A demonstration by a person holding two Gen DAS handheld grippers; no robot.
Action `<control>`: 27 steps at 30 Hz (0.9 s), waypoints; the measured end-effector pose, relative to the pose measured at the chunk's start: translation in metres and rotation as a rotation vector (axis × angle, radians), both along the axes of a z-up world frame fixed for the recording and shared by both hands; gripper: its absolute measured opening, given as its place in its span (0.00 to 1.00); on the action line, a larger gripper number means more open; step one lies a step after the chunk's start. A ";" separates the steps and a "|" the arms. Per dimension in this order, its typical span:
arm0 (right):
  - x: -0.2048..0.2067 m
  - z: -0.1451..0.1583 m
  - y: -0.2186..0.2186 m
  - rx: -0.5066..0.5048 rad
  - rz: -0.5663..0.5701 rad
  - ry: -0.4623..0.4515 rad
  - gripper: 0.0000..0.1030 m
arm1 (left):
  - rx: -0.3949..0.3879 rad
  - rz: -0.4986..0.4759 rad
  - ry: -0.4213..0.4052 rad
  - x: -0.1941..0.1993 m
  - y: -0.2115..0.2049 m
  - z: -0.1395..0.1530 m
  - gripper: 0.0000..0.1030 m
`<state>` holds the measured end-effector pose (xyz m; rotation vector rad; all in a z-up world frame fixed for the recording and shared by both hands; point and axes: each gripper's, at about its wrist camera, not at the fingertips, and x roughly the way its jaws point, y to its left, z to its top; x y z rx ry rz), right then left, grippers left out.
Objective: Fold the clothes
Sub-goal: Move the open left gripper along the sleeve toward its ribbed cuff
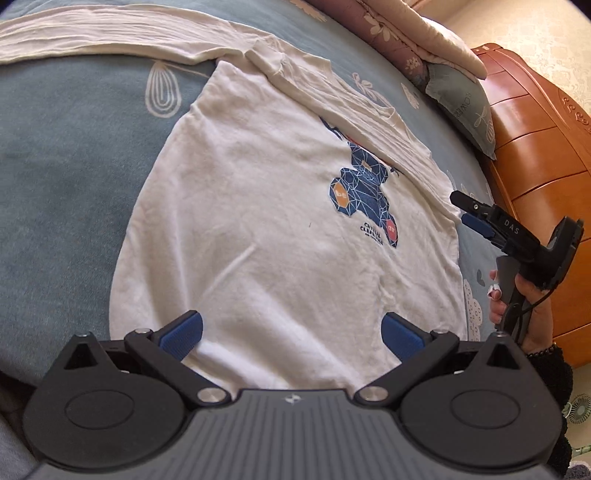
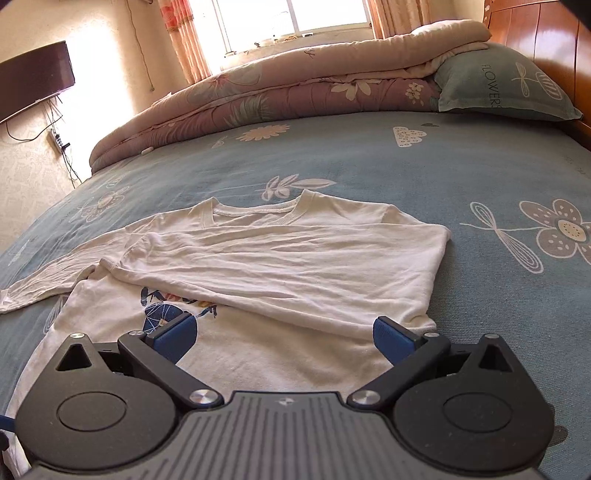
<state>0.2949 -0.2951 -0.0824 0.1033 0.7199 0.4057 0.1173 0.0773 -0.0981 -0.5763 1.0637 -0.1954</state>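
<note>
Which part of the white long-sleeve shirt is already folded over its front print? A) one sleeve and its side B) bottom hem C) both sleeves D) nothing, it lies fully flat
A: one sleeve side lies across the white long-sleeve shirt, partly covering the blue print; the other sleeve is still spread out.

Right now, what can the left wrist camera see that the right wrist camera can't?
Only the left wrist view shows the right gripper from outside, held by a hand beside the shirt's edge, and most of the blue picture printed on the shirt.

Only the right wrist view shows the window, the curtains, the dark screen on the wall and the shirt's collar.

Both show the white shirt with one sleeve folded across it, the blue bedsheet, the rolled quilt, the pillow and the wooden headboard. The left gripper is open, like the right.
</note>
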 end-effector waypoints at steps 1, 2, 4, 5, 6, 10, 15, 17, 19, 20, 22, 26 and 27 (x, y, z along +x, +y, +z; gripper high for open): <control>-0.001 -0.001 0.003 -0.006 0.011 0.002 1.00 | -0.009 0.004 0.004 -0.004 0.002 0.000 0.99; -0.002 -0.002 0.007 -0.012 0.022 0.004 1.00 | -0.018 0.008 0.008 -0.009 0.003 0.000 0.99; -0.006 -0.003 0.015 -0.026 0.050 0.003 1.00 | 0.021 0.008 -0.004 -0.002 0.002 0.011 0.99; -0.010 -0.003 0.021 -0.037 0.076 -0.003 1.00 | 0.042 0.003 -0.023 0.003 0.002 0.018 0.99; -0.013 -0.003 0.027 -0.048 0.101 -0.009 1.00 | 0.050 -0.001 -0.055 0.011 0.001 0.027 0.99; -0.027 -0.009 0.055 -0.108 0.229 -0.022 1.00 | 0.048 0.007 -0.148 0.058 0.002 0.049 0.99; -0.039 -0.023 0.087 -0.185 0.378 -0.003 1.00 | -0.021 0.048 -0.196 0.125 0.007 0.054 0.99; -0.041 -0.033 0.094 -0.228 0.402 0.019 1.00 | -0.052 0.069 -0.195 0.148 0.008 0.045 0.99; -0.042 -0.036 0.097 -0.252 0.409 0.013 1.00 | -0.056 0.091 -0.194 0.166 0.009 0.034 0.99; -0.042 -0.036 0.097 -0.253 0.410 0.012 1.00 | -0.048 0.105 -0.183 0.172 0.012 0.026 0.99; -0.043 -0.037 0.096 -0.256 0.411 0.009 1.00 | -0.031 0.134 -0.160 0.183 0.018 0.011 0.99; -0.044 -0.038 0.096 -0.262 0.414 0.003 1.00 | -0.075 0.163 -0.162 0.176 0.040 -0.011 0.99; -0.044 -0.038 0.096 -0.263 0.415 0.002 1.00 | -0.088 0.162 -0.170 0.172 0.044 -0.012 0.99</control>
